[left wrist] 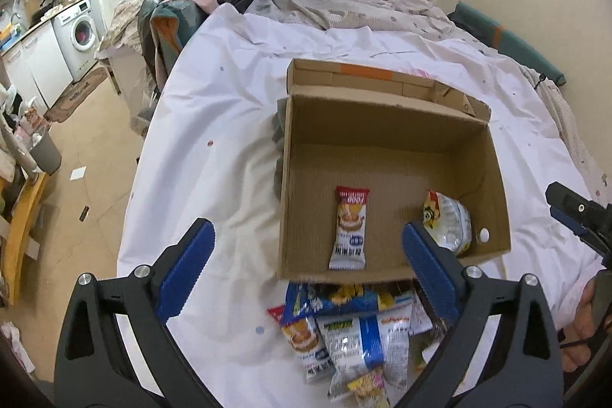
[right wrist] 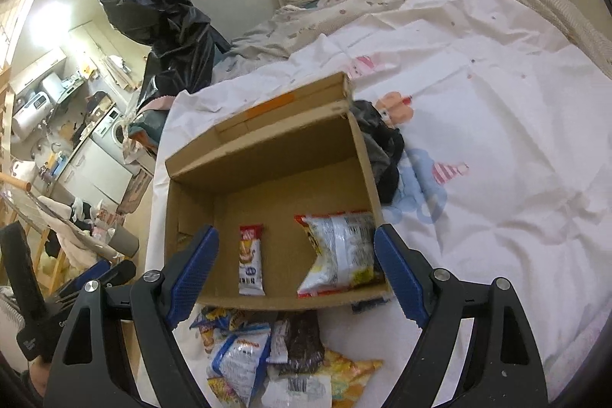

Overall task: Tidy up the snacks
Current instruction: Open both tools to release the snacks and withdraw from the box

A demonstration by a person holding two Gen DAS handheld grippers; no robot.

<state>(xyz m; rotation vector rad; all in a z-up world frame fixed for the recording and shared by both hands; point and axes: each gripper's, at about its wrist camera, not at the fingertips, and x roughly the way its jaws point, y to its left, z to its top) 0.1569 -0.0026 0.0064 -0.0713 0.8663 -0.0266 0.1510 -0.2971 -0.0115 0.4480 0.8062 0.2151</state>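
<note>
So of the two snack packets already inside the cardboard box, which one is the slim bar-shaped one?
The red-topped white snack bar lying flat near the middle of the cardboard box; the other, a wide crinkled bag, sits in the box's corner.

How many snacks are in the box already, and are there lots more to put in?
Two are in the cardboard box: a slim red-and-white snack bar and a bigger crinkly packet beside it. Nothing is in hand right now; the left gripper and right gripper are both open and empty. Most of the job is left: a pile of snacks waits on the white sheet in front of the box.
</note>
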